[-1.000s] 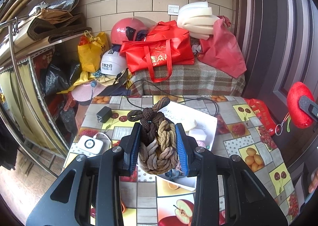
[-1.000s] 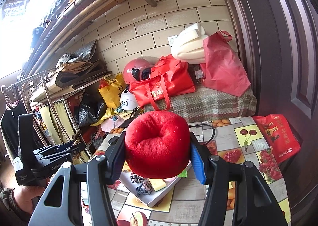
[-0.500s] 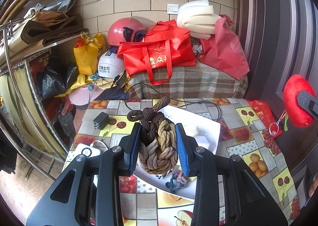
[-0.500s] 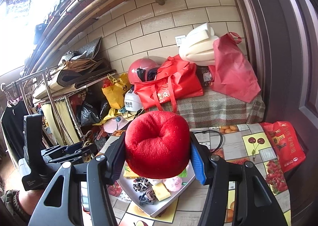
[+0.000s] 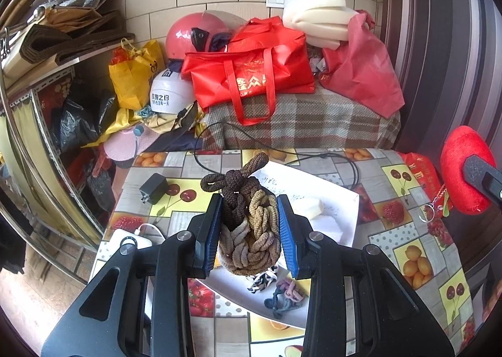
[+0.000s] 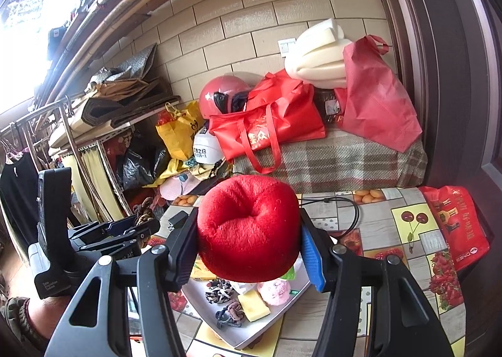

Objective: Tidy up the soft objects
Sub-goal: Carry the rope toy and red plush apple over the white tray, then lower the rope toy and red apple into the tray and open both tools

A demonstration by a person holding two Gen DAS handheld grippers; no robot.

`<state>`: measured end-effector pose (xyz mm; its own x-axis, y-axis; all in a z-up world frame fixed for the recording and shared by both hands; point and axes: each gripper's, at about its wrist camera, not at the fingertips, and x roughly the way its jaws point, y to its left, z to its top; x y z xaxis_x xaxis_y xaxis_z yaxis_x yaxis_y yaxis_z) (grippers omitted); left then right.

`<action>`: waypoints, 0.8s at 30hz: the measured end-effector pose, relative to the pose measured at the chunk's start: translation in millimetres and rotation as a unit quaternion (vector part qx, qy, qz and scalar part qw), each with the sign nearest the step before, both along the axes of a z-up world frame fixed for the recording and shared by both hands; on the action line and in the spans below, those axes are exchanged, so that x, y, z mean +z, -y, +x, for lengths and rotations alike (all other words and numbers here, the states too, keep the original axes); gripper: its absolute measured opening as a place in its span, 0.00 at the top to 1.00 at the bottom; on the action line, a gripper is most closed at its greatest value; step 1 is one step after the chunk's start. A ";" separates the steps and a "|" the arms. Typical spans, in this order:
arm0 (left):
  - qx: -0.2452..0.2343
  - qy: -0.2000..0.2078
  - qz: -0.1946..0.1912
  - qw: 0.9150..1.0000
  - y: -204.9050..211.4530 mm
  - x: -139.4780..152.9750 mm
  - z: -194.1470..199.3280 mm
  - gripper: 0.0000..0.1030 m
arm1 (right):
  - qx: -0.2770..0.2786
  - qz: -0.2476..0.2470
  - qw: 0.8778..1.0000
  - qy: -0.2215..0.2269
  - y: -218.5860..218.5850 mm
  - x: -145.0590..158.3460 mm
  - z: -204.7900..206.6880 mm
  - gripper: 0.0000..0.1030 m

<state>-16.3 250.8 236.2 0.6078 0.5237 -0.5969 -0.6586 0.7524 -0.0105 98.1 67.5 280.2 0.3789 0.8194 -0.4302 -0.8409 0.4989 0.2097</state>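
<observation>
Left gripper point(image 5: 248, 225) clamps the braided scrunchie bundle point(image 5: 251, 231) above the white tray point(image 5: 339, 200). Right gripper point(image 6: 248, 247) clamps the red plush apple point(image 6: 248, 228) above that tray. Several soft items already lie in the tray; both held items remain to be placed.

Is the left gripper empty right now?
No, the left gripper is clamped on a bundle of brown and tan hair ties, which fills the gap between its blue pads above the tray.

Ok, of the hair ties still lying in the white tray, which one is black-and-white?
The black-and-white hair tie, farther into the white tray, beside the yellow sponge. The nearer hair tie is muted grey, blue and pink.
</observation>
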 end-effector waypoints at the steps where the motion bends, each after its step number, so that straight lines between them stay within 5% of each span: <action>1: 0.001 -0.002 -0.002 1.000 -3.0 -2.2 3.0 0.67 | -0.001 -0.002 1.000 -0.002 -2.3 -1.7 2.0 0.44; 24: -0.002 -0.084 -0.055 0.995 -68.4 -86.5 94.9 0.67 | -0.013 -0.054 0.994 -0.096 -83.2 -81.6 68.9 0.44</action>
<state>78.6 319.2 149.7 0.4972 0.4476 -0.7433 -0.6548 0.7556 0.0170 167.0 150.6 198.6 0.3014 0.7559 -0.5811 -0.7767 0.5482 0.3102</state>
